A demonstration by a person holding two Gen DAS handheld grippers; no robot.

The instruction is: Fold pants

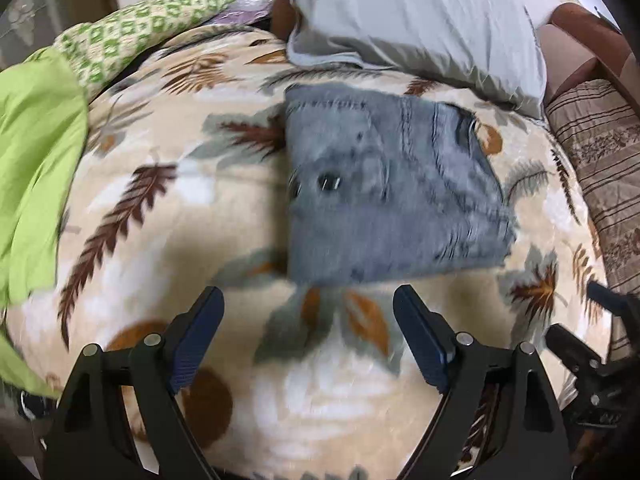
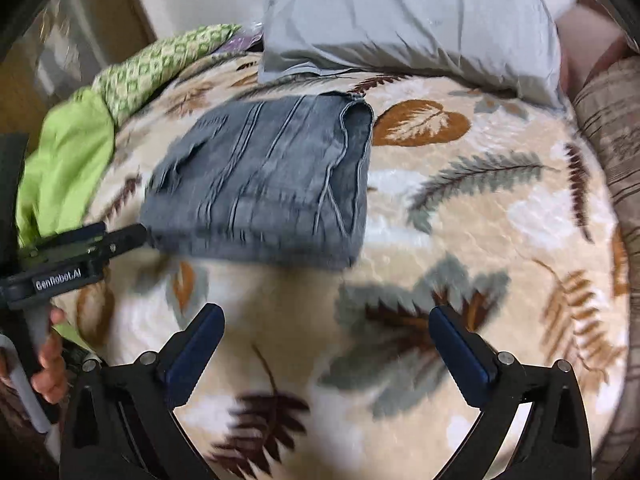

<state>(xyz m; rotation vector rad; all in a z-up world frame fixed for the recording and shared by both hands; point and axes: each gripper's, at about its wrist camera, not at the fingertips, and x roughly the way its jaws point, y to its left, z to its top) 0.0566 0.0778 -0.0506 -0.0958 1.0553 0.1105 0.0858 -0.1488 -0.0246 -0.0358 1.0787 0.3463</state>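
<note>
A: Pants (image 1: 384, 192) pos?

B: Folded grey denim, compact rectangular pack, flat on blanket (image 1: 168, 216). Lies just beyond the left gripper (image 1: 308, 312) tips, ahead and slightly right of its gap. From the right gripper (image 2: 326, 328), pack sits ahead and left of the jaws.

A: Axis?

B: Long axis approx. crosswise to both jaw sets. Stitched seams run across the top layer. In right wrist view a hemmed opening faces right, away from the left unit.

A: Jaw state?

B: Left: fingers apart, nothing between, only blanket below. Right: spread wide, empty.

A: Materials?

B: Blanket: plush fleece, beige, leaf print. Pillow (image 2: 412, 20): smooth grey cloth, far side of pack. Green cloth (image 1: 36, 168) left of the left jaws.
</note>
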